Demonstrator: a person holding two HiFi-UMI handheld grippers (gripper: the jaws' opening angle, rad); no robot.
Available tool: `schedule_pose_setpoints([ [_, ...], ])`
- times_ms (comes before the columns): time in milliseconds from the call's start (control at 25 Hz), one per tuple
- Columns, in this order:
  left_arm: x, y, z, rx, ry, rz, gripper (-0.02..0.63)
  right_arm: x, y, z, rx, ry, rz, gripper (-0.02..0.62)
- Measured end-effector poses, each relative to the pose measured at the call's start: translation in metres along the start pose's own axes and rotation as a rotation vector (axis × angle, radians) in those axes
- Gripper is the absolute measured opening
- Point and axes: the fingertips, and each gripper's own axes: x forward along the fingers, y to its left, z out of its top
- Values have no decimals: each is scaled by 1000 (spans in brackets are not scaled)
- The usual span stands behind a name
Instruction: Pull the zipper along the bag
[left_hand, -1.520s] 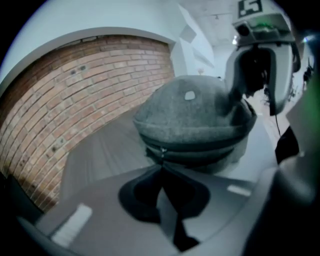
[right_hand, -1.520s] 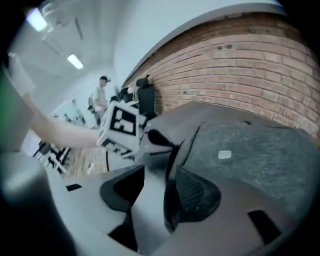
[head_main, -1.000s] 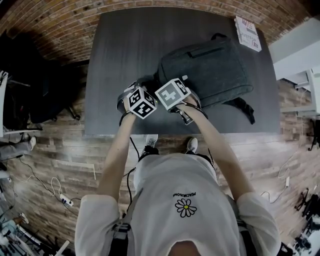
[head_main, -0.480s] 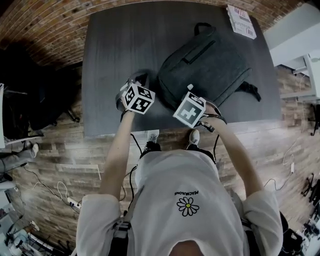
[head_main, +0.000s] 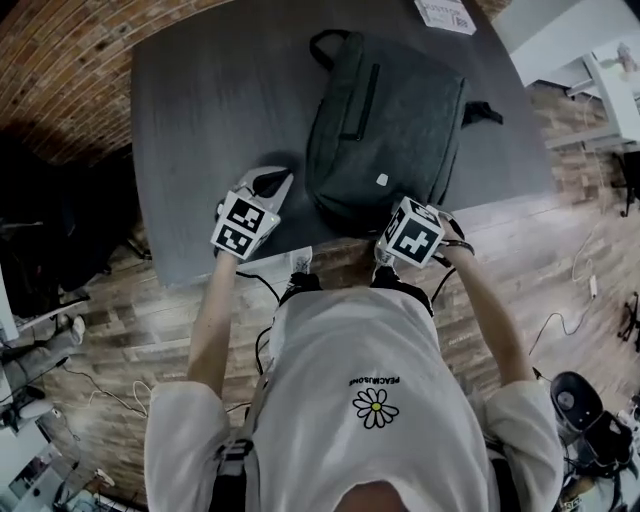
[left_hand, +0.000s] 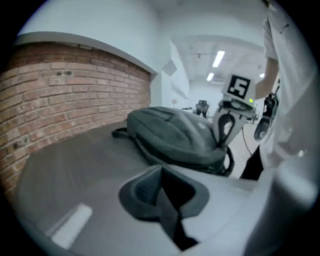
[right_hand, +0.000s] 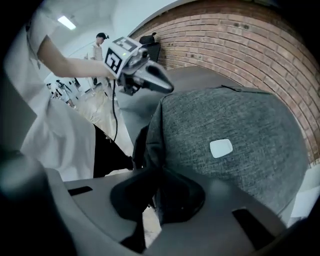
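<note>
Grey fabric bag is laid flat mid-table. Within the last second the right tongs have been carried from the bag's near-left corner to its near-right corner. They are seen pinched on a dark strip at the bag's edge, taken to be the zipper pull. The left tongs have been drawn off to the left, pressed together on nothing, clear of the bag. Judged: the run along the near edge is largely done, with little travel left.
</note>
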Motion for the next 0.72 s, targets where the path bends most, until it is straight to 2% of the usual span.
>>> schedule_pose_setpoints([
  [80,6,-38,-10,-39,-3,-81,22,-1,-2,-2,10,-11,10,25],
  [160,8,-66,-15,-69,-5,-166,95,-3,-3,-4,11,-13,12,25],
  [240,7,-82,-15,-73,-12,-218,122,-4,-3,-5,9,-13,14,25],
  [440,20,-93,-16,45,40,-220,140,-2,0,-3,7,-8,15,25],
  [600,26,-92,-17,62,54,-202,138,1,0,-4,7,1,16,26],
  [720,32,-98,-16,87,51,-257,101,2,1,-3,2,5,16,26],
])
